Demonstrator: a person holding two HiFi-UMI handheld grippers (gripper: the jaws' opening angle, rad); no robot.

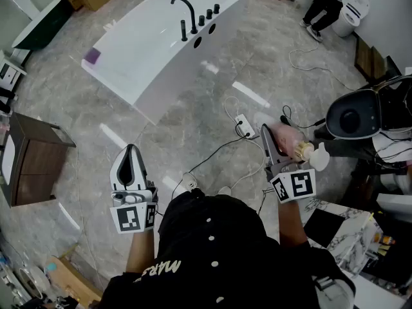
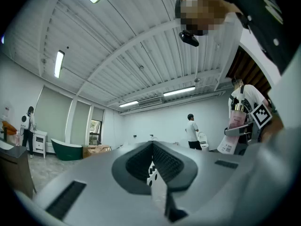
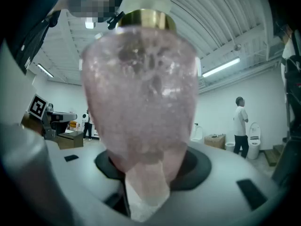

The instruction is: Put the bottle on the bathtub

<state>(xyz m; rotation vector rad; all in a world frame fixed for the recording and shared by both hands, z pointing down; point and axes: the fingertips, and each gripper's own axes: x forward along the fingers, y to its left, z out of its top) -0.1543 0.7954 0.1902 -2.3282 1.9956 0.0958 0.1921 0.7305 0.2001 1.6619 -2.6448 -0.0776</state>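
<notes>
We've got the right claw (image 1: 271, 148) clamped on the bottle (image 1: 288, 139), left claw (image 1: 131, 153) pinched together empty, tub (image 1: 148, 50) well ahead.

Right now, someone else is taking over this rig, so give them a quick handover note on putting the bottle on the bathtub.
Left tool: shut, holding nothing.
Right tool: shut on the pink bottle, which is held above the floor.
Bathtub: white, across the floor ahead, with a black faucet on its rim.
Done: the bottle is in hand.
Left: carry it over, set it on the bathtub, release.
</notes>
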